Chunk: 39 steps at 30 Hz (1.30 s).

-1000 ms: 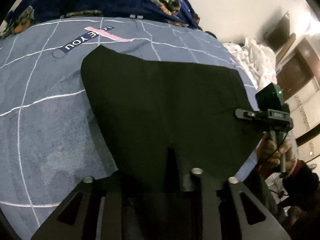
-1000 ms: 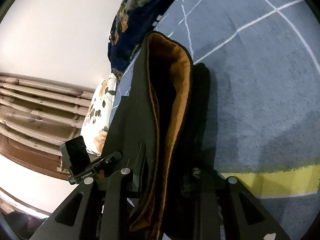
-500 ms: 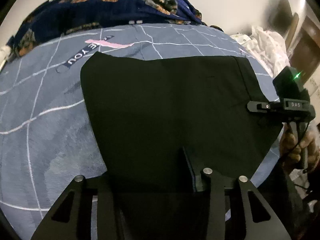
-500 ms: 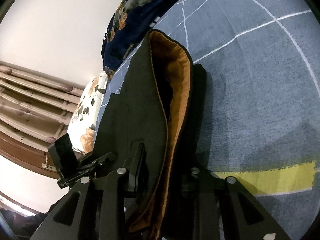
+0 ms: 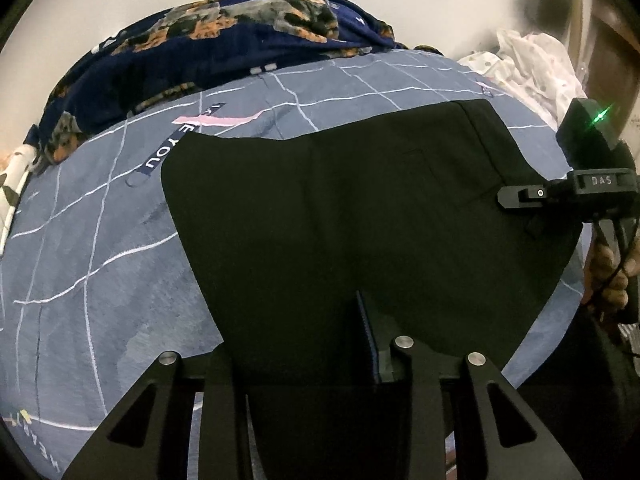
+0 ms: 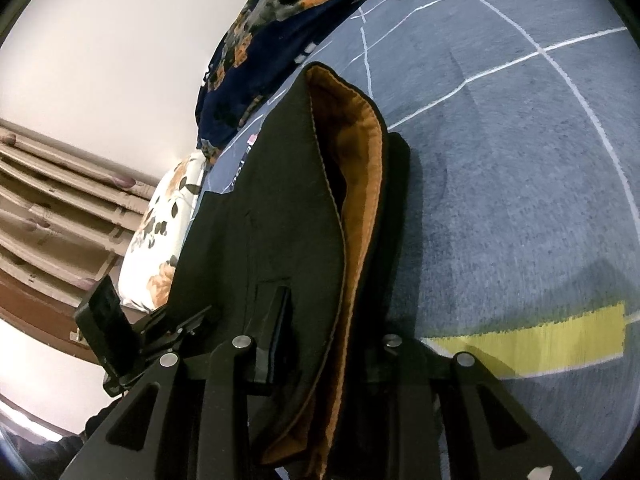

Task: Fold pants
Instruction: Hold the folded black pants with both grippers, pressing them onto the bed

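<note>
The black pants lie spread on the blue checked bedsheet. My left gripper is at their near edge, jaws closing, with black cloth pinched between the fingers. Its right finger shows above the cloth. At the right of the left wrist view, my right gripper holds the waist end. In the right wrist view the right gripper grips the waistband, whose orange lining shows. Its jaws are opening slightly with the fabric still between them. My left gripper is seen at lower left.
A dark blue floral blanket is heaped along the far side of the bed. White clothes lie at the far right, a floral pillow beside the bed's edge. A person's hand holds the right gripper's handle.
The left gripper has rolled and shifted sideways with the pants' edge, so the cloth now lies broader and flatter. The right gripper keeps its hold on the waistband and has barely moved.
</note>
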Each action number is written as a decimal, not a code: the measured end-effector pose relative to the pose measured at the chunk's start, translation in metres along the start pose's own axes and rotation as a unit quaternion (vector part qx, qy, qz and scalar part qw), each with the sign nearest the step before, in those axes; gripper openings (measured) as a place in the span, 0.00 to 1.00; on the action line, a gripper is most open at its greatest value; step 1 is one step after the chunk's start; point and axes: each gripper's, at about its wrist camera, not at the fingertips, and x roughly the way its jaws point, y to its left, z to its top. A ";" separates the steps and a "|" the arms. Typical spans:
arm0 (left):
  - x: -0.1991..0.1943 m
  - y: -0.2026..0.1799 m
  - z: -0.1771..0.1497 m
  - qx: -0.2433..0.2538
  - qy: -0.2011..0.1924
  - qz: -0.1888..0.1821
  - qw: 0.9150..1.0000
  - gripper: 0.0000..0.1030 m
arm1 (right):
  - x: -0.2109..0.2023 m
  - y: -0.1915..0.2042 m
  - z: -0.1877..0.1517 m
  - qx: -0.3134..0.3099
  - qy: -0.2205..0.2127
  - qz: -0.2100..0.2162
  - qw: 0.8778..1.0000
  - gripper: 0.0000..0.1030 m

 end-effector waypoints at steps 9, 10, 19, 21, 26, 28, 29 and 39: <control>-0.005 -0.002 0.002 0.006 -0.009 0.010 1.000 0.26 | -0.002 0.000 -0.001 0.023 -0.006 0.014 1.000 0.25; -0.006 -0.002 0.003 0.005 -0.011 0.010 1.000 0.25 | -0.003 0.000 -0.001 0.024 -0.006 0.015 1.000 0.25; -0.021 -0.004 0.011 0.007 -0.025 0.009 1.000 0.21 | -0.009 0.007 -0.002 0.039 -0.015 0.041 0.998 0.23; -0.023 -0.004 0.013 0.009 -0.025 0.011 1.000 0.21 | -0.010 0.009 -0.002 0.041 -0.016 0.046 0.998 0.23; -0.028 -0.006 0.019 0.015 -0.031 0.020 0.999 0.20 | -0.009 0.015 0.001 0.044 -0.018 0.055 0.997 0.23; -0.031 -0.005 0.021 0.012 -0.033 0.020 0.999 0.20 | -0.008 0.017 0.001 0.048 -0.018 0.061 0.997 0.23; -0.032 -0.004 0.022 0.011 -0.035 0.021 0.999 0.20 | -0.008 0.018 0.001 0.050 -0.018 0.064 0.997 0.23; -0.046 0.011 0.039 -0.002 -0.054 0.026 0.998 0.20 | -0.005 0.035 0.010 0.046 -0.021 0.088 0.995 0.23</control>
